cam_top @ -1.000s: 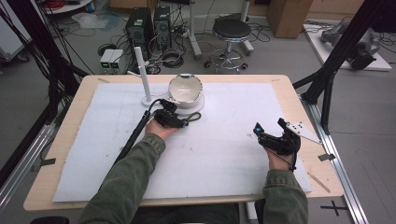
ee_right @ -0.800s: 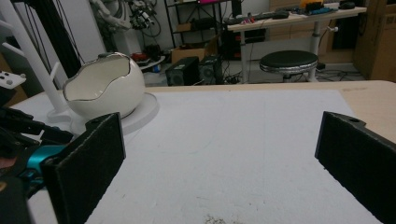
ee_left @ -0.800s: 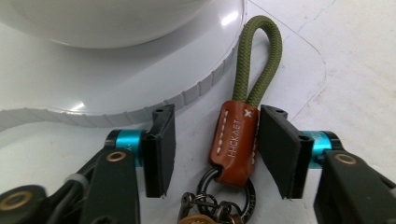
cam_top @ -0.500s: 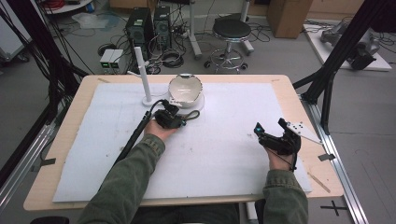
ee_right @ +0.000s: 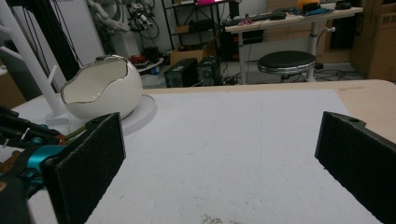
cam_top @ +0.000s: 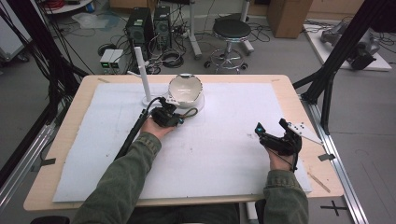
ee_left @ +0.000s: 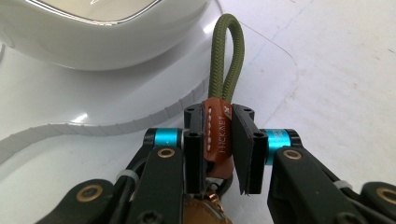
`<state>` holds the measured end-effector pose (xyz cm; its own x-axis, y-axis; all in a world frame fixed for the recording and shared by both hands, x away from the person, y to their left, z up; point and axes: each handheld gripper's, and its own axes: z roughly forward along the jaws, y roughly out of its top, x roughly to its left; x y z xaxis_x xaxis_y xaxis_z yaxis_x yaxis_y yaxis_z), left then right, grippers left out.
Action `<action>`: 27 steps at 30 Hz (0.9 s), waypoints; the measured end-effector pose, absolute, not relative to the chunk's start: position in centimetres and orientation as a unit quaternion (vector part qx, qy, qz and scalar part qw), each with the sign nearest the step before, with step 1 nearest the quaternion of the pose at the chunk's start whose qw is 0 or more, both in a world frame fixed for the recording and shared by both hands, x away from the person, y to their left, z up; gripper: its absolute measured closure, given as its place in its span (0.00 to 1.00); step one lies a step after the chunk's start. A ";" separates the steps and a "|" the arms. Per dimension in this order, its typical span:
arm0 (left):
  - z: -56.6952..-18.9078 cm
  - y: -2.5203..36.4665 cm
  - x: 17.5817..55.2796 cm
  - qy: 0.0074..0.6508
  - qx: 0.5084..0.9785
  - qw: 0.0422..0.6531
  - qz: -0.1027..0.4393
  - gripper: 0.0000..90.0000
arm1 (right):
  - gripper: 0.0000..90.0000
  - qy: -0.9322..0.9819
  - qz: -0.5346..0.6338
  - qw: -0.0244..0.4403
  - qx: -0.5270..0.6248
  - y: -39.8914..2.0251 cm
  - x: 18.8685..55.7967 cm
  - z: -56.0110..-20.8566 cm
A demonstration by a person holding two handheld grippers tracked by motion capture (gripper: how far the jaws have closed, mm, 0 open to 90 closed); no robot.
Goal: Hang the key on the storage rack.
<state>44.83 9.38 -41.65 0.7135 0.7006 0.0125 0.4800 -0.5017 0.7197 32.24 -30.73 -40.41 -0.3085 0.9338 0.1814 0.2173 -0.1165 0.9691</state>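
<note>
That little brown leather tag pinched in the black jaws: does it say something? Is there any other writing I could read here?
"THEKAKEY", roughly: stamped lengthwise on the brown leather tag of the green cord loop, between the left gripper jaws; the middle letters are unclear.
A small mark at the tag's top edge is too blurred to read.
No other readable writing.

Egg-shaped bowl: glossy white ceramic look, smooth, thin metallic-looking rim line. Keyring strap: matt olive woven cord, bound by a brown leather-like band with pale stitching and stamped lettering. Left gripper: matt black plastic fingers, shiny blue anodised-looking metal collars, brass-coloured rivets. Mat on the tabletop: matt white, slightly rough; tabletop edges pale wood.
</note>
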 end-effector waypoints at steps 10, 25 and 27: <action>-39.9 10.0 44.0 0.332 0.858 0.363 0.147 0.84 | 0.01 0.581 0.562 0.317 0.496 -30.7 32.2 -40.4; -37.2 10.7 42.4 0.310 0.866 0.372 0.128 0.84 | 0.01 0.582 0.562 0.319 0.493 -30.7 32.2 -40.4; -36.7 11.0 42.2 0.308 0.862 0.380 0.128 0.84 | 0.01 0.583 0.562 0.319 0.493 -30.7 32.2 -40.4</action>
<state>42.21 10.99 -36.66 0.7771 0.6292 -0.0134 0.4342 -0.5206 0.7351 32.20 -30.69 -40.42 -0.3108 0.9330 0.1817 0.2152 -0.1171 0.9695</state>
